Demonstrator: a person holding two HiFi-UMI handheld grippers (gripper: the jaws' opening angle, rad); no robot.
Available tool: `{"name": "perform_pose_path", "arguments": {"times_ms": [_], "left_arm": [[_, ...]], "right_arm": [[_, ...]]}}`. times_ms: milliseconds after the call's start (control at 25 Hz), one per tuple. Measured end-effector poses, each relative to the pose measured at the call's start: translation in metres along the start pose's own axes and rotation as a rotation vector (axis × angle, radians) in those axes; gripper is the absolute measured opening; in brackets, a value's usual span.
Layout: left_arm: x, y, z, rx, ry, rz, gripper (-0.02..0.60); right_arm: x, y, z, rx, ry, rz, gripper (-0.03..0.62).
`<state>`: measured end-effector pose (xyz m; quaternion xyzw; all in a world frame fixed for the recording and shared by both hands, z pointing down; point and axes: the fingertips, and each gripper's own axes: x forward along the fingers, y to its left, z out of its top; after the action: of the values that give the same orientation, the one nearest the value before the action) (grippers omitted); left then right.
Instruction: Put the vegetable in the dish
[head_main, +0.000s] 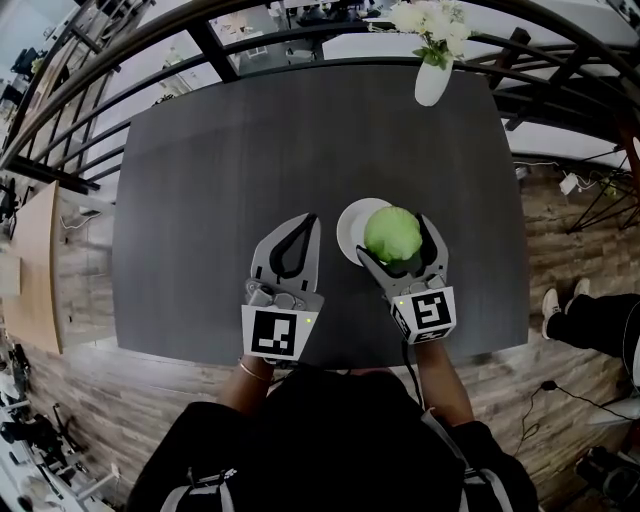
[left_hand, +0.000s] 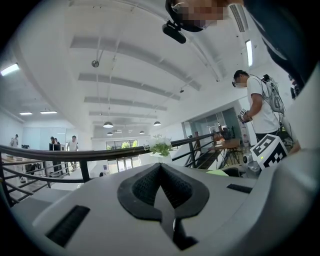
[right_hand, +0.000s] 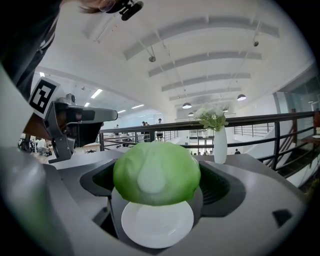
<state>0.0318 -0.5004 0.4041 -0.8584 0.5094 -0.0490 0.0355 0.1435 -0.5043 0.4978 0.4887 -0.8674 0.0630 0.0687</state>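
— Cabbage (head_main: 390, 232), where is it?
— Pinched between the jaws of the right gripper (head_main: 398, 245), over the white dish (head_main: 350, 225). In the head view it covers the dish's right part. Whether it touches the dish, I can't tell.
— And the left gripper (head_main: 310, 222)?
— Jaws pressed together, nothing between them. It's just left of the dish, over the dark table (head_main: 250, 150).
— Anything else on the table?
— A white vase (head_main: 433, 80) of pale flowers at the far edge, well apart from the dish.
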Motion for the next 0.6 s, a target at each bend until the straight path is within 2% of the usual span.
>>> {"name": "perform_pose_path", "arguments": {"times_ms": [200, 320, 600], "left_arm": [[0.001, 0.006, -0.007, -0.003, 0.017, 0.01, 0.0], [0.0, 0.012, -0.01, 0.007, 0.029, 0.019, 0.0], [0.002, 0.019, -0.013, 0.014, 0.035, 0.031, 0.0]], "right_arm": [[0.014, 0.003, -0.034, -0.017, 0.088, 0.014, 0.499], [0.017, 0.001, -0.065, 0.004, 0.163, 0.0, 0.465], [0.024, -0.006, -0.068, 0.011, 0.166, -0.003, 0.453]]}}
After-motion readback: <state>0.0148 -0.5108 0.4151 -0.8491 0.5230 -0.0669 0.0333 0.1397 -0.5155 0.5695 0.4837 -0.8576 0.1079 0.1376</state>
